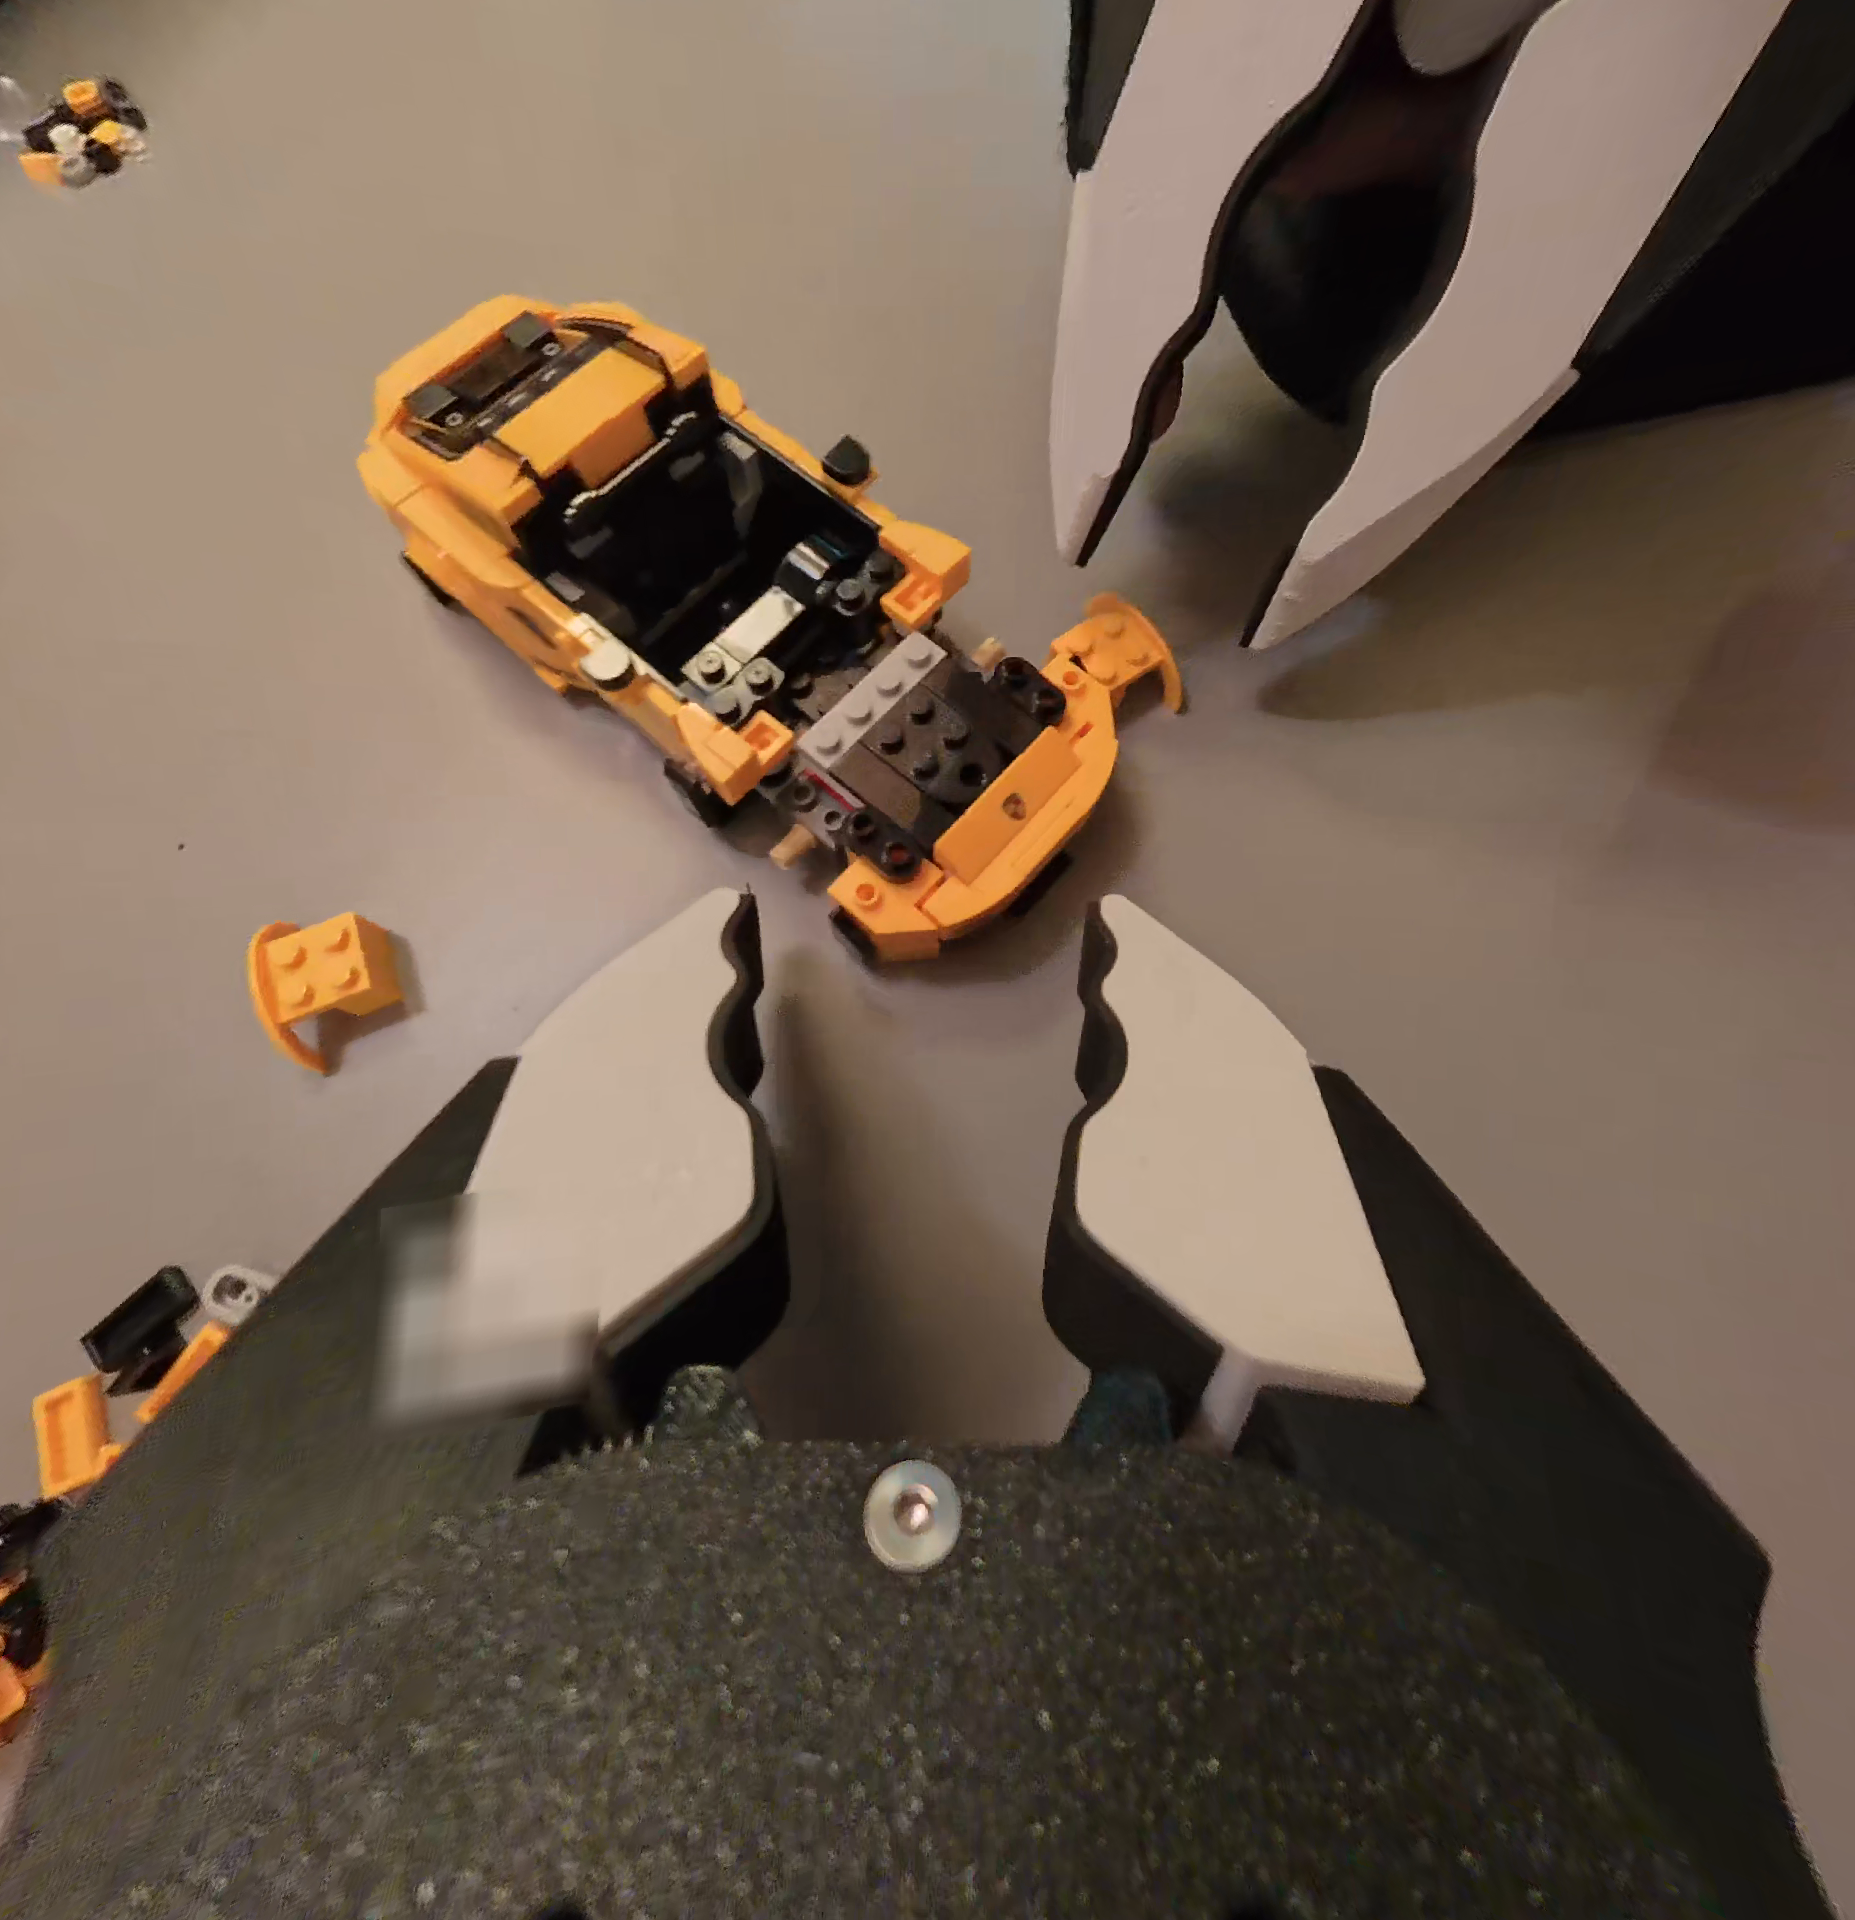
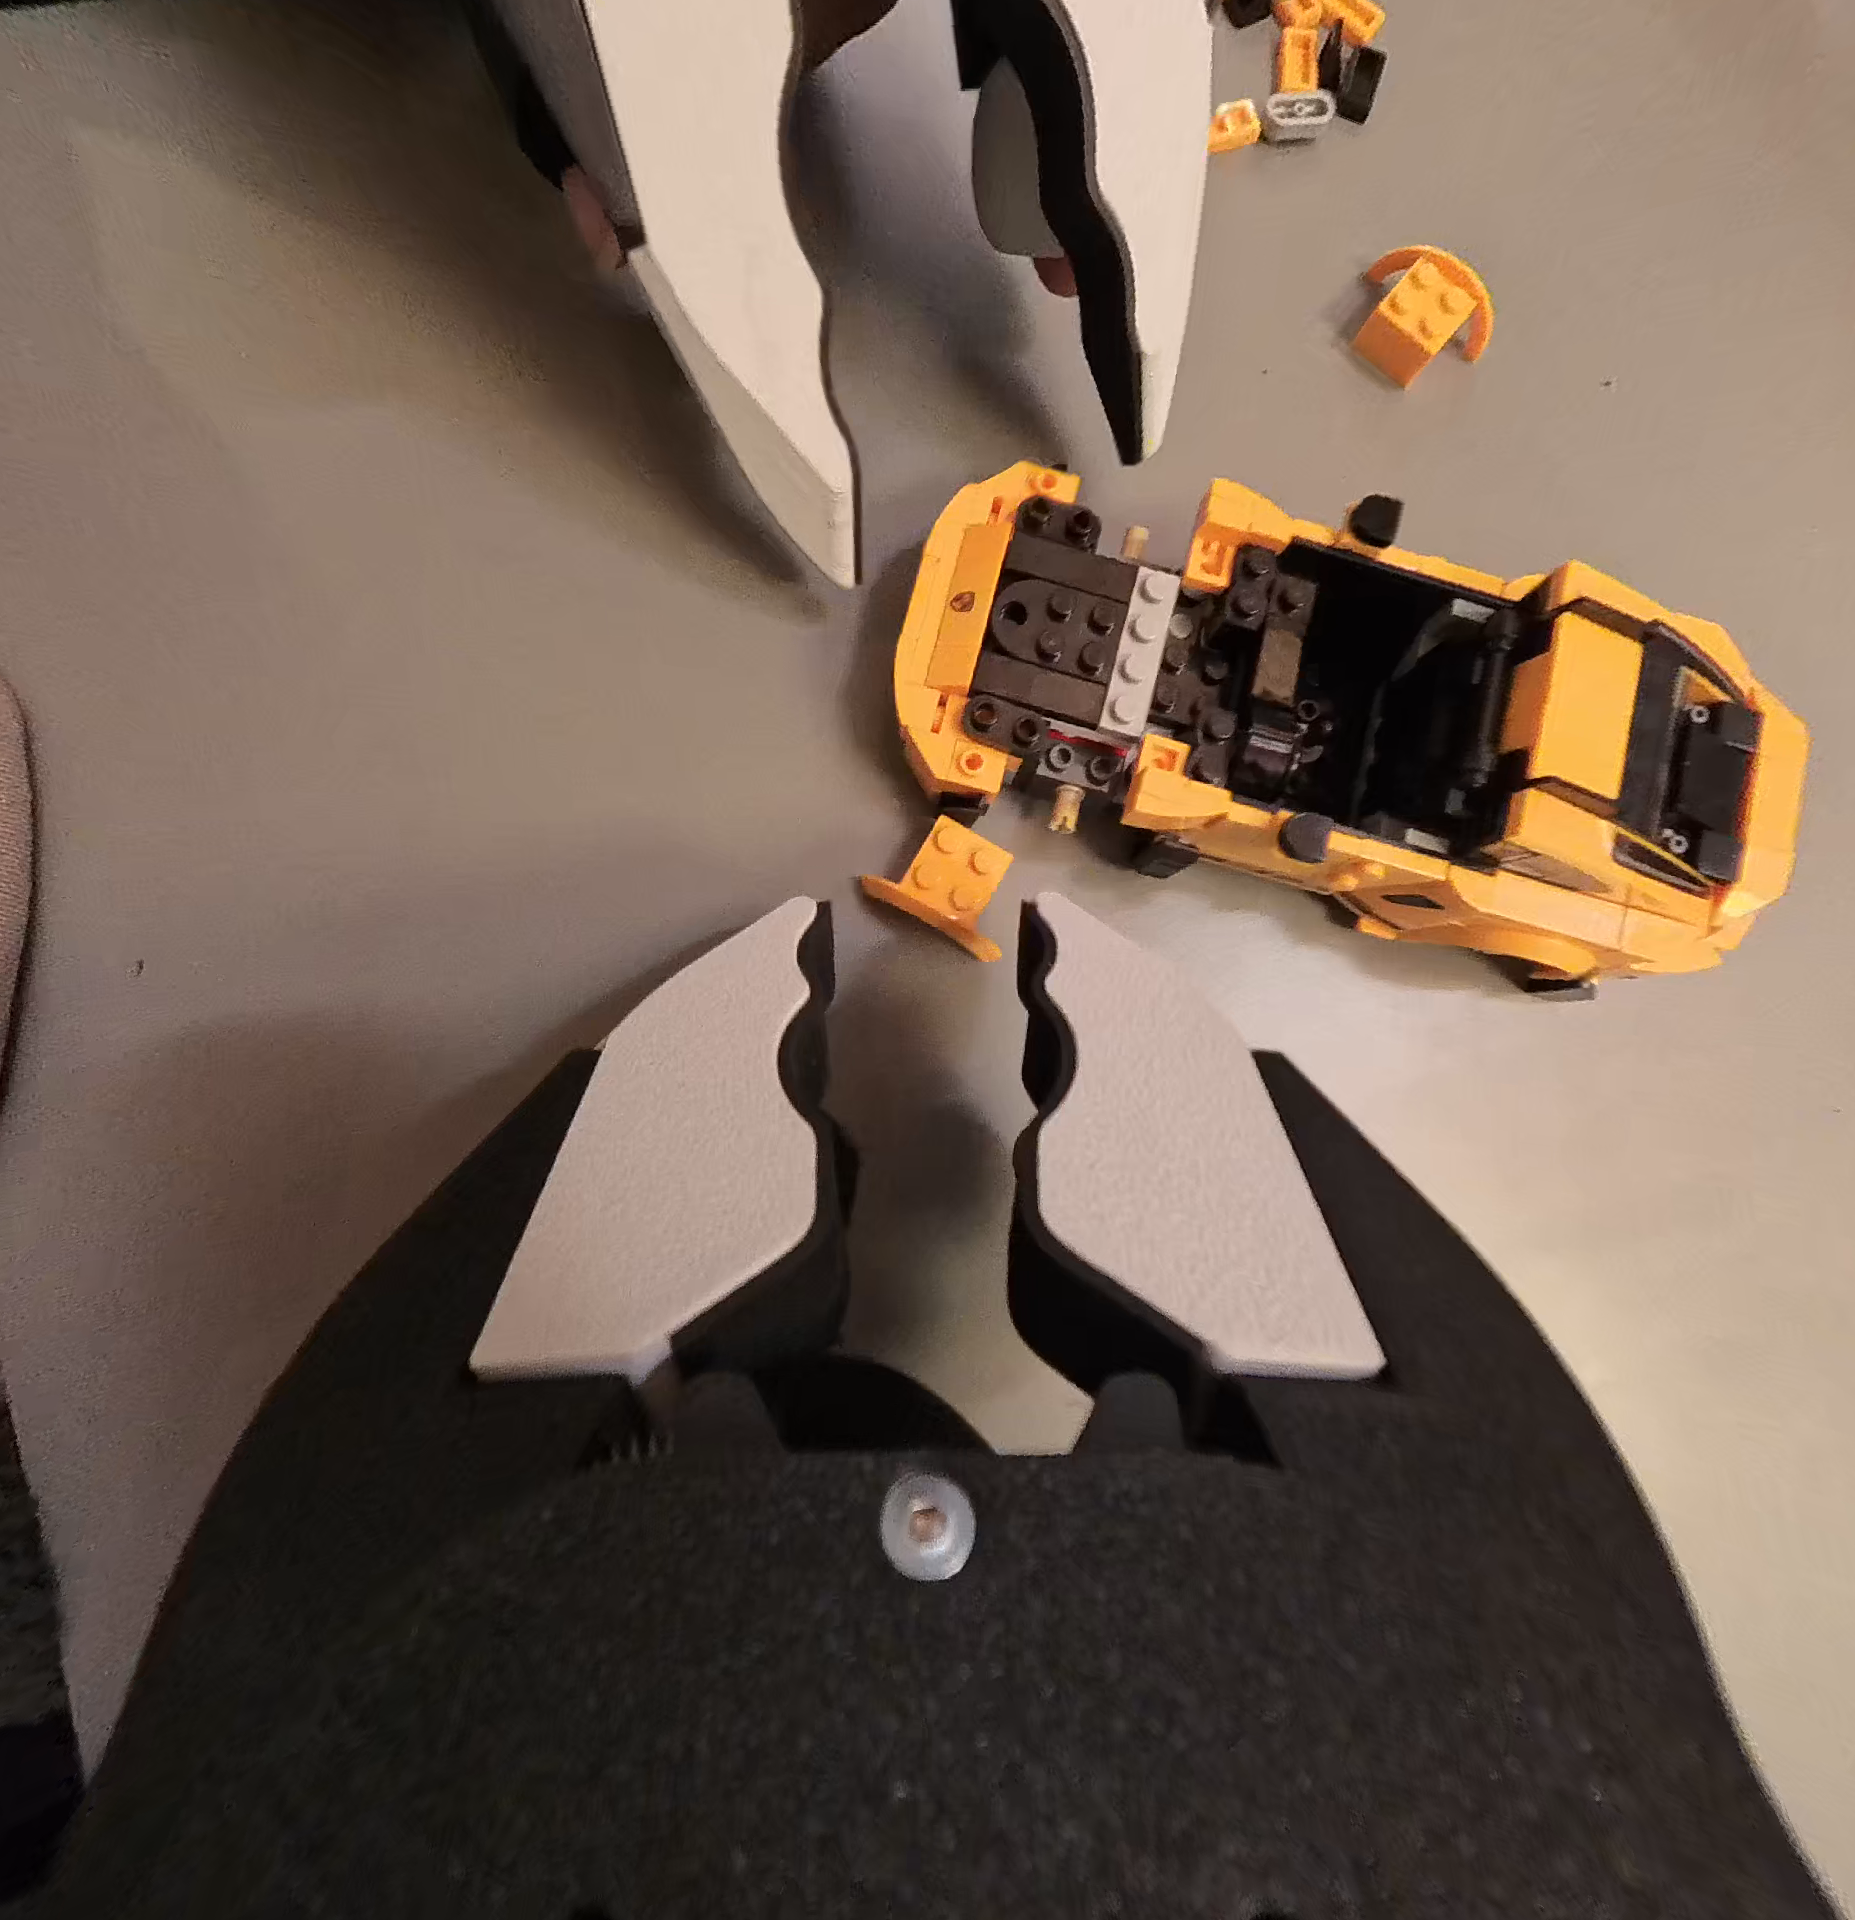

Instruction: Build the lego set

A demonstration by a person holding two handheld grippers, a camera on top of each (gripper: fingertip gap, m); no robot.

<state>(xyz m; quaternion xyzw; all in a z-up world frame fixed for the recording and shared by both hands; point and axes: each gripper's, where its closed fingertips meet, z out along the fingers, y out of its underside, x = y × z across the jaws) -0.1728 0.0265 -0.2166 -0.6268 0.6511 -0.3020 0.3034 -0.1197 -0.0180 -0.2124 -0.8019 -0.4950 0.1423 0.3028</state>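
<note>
Left wrist view: left gripper [image 1: 918, 909] has fingers spread and empty, tips just short of the car [image 1: 694, 613] nose on the tabletop [image 1: 1525, 935]. One arch piece [image 1: 1115, 649] lies against the car's front corner; a second arch [image 1: 320, 982] lies apart. Risk: closing here may shove the unwheeled car and skid it.

Right wrist view: right gripper [image 2: 918, 909] also parted, holding nothing, tips just beside the near arch [image 2: 949, 878]. That arch sits tilted; a pinch may flip or squirt it away.
</note>
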